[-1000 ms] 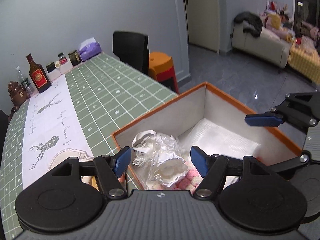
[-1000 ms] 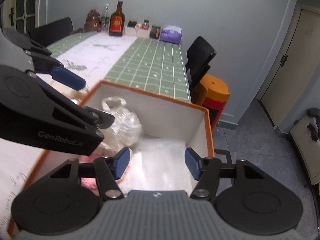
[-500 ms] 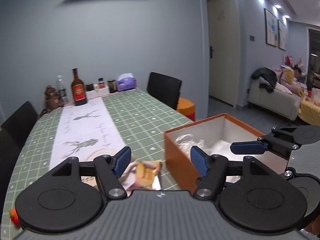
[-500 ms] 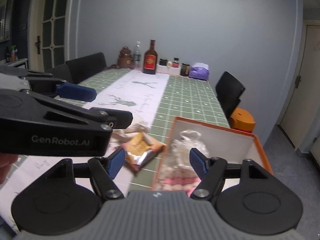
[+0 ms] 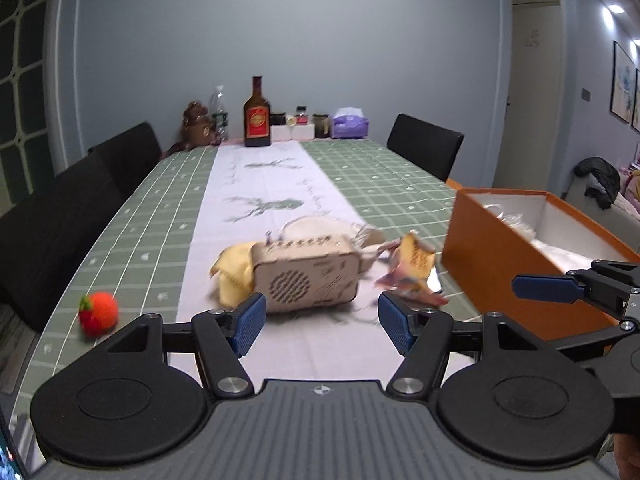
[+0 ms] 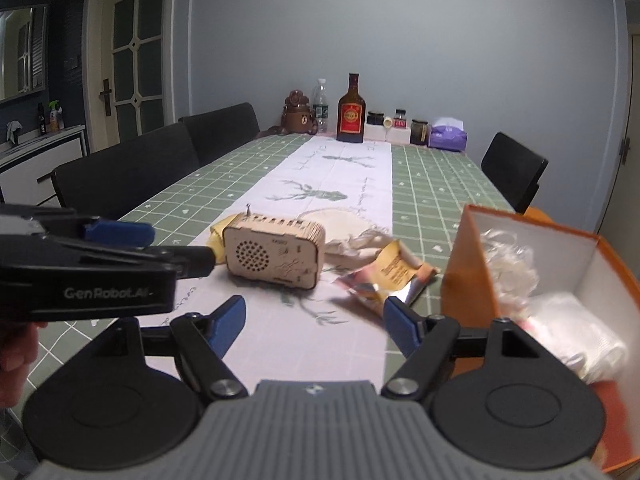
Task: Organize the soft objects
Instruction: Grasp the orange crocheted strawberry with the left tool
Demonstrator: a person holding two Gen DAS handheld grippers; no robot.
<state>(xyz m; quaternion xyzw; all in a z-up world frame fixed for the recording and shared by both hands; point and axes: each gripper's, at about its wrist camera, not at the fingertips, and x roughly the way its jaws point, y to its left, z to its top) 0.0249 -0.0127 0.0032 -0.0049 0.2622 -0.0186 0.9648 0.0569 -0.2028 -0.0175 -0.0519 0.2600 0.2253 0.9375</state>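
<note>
- My left gripper (image 5: 319,322) has its jaws spread apart with nothing between them, held above the white runner (image 5: 260,196) on the worktop (image 5: 132,240).
- My right gripper (image 6: 314,320) is the same: jaws wide apart, holding nothing.
- Just ahead lies a wooden radio (image 5: 306,276), with a yellow cloth (image 5: 232,270) touching its left end.
- A crumpled snack packet (image 6: 386,276) lies right of the radio, near the orange box (image 5: 500,276).
- Behind the radio lies a cream-coloured fabric piece (image 6: 340,226), blurred.
- Inside the box sit a clear plastic bag (image 6: 510,266) and white padding (image 6: 576,328).
- A red plush strawberry (image 5: 98,312) lies well apart to the left.
- A brown bottle (image 6: 351,114) stands at the far end.
</note>
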